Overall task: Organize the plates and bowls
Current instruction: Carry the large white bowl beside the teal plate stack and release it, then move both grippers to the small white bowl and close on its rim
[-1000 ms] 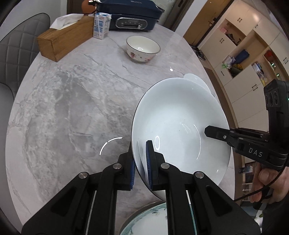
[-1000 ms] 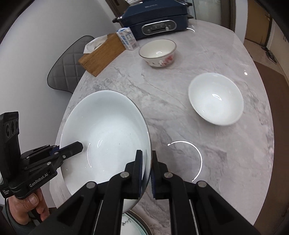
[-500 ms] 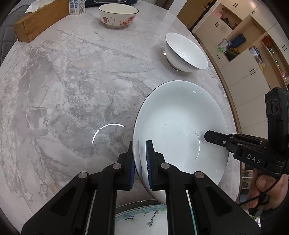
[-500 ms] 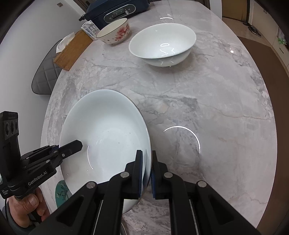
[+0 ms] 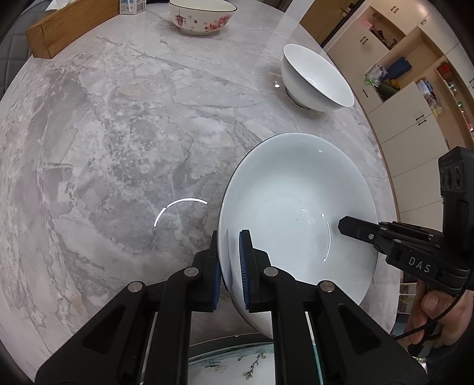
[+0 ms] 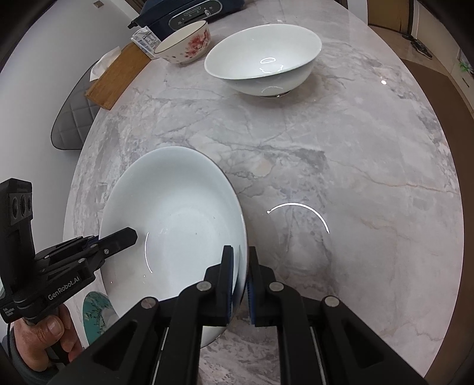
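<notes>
Both grippers hold one large white bowl (image 5: 296, 201) above the marble table (image 5: 118, 133). My left gripper (image 5: 232, 260) is shut on its left rim. My right gripper (image 6: 240, 272) is shut on the opposite rim of the bowl (image 6: 177, 213). A second white bowl (image 5: 314, 80) stands further back on the table; it also shows in the right wrist view (image 6: 263, 56). A flowered bowl (image 5: 203, 14) stands at the far end, seen too in the right wrist view (image 6: 185, 44). A patterned plate (image 5: 251, 367) lies below the held bowl, near the table's front edge.
A wooden tissue box (image 5: 68, 26) and a small carton (image 5: 131, 6) stand at the far left. A dark blue appliance (image 6: 183, 11) sits at the back. A grey chair (image 6: 74, 118) stands beside the table. Cabinets (image 5: 414, 103) line the right.
Both grippers have carried the large white bowl forward over the table. The second white bowl and the flowered bowl now appear nearer and larger.
</notes>
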Motion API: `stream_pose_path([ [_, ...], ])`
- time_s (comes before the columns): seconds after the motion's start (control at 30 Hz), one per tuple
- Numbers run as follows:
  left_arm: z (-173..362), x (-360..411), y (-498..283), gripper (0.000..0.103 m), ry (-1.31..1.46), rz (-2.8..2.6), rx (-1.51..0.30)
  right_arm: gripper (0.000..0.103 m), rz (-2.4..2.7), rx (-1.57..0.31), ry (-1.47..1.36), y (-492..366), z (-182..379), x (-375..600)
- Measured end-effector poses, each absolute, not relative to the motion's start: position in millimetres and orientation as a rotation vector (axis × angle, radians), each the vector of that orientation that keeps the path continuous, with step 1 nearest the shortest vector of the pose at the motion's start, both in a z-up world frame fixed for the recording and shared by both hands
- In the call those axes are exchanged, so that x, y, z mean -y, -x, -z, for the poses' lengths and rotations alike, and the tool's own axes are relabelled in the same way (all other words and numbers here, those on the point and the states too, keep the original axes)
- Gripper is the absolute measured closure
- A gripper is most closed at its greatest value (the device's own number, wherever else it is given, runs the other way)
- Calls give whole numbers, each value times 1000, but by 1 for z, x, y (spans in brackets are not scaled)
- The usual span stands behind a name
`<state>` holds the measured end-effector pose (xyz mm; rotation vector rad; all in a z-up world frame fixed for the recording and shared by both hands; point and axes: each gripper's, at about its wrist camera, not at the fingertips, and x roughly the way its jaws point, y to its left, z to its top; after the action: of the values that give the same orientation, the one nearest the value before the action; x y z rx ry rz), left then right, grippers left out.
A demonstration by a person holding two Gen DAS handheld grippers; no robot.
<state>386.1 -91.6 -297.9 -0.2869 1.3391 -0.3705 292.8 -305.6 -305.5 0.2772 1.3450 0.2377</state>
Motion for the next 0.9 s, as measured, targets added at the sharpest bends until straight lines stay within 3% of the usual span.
stream_pose_path([
  [0.07, 298, 89, -385, 89, 303, 374, -1337, 90, -242, -1344, -288, -292, 305, 307],
  [0.1, 297, 88, -384, 82, 304, 375, -1325, 90, -242, -1345, -289, -292, 305, 307],
  [0.13, 295, 87, -384, 56, 303, 369, -1317, 89, -239, -1343, -289, -292, 304, 307],
  [0.2, 288, 81, -382, 18, 312, 355, -1291, 67, -241, -1323, -299, -290, 297, 309],
  [0.27, 278, 73, -378, 16, 315, 344, -1261, 31, -219, -1282, -300, -286, 286, 314],
  [0.43, 263, 43, -372, 0, 351, 323, -1260, 2, -163, -1188, -323, -270, 255, 341],
  [0.7, 230, 2, -406, 0, 369, 244, -1152, 0, -100, -1174, -283, -282, 227, 380],
  [0.9, 201, 37, -460, 0, 303, 336, -1095, 0, -92, -1146, -292, -340, 210, 401],
])
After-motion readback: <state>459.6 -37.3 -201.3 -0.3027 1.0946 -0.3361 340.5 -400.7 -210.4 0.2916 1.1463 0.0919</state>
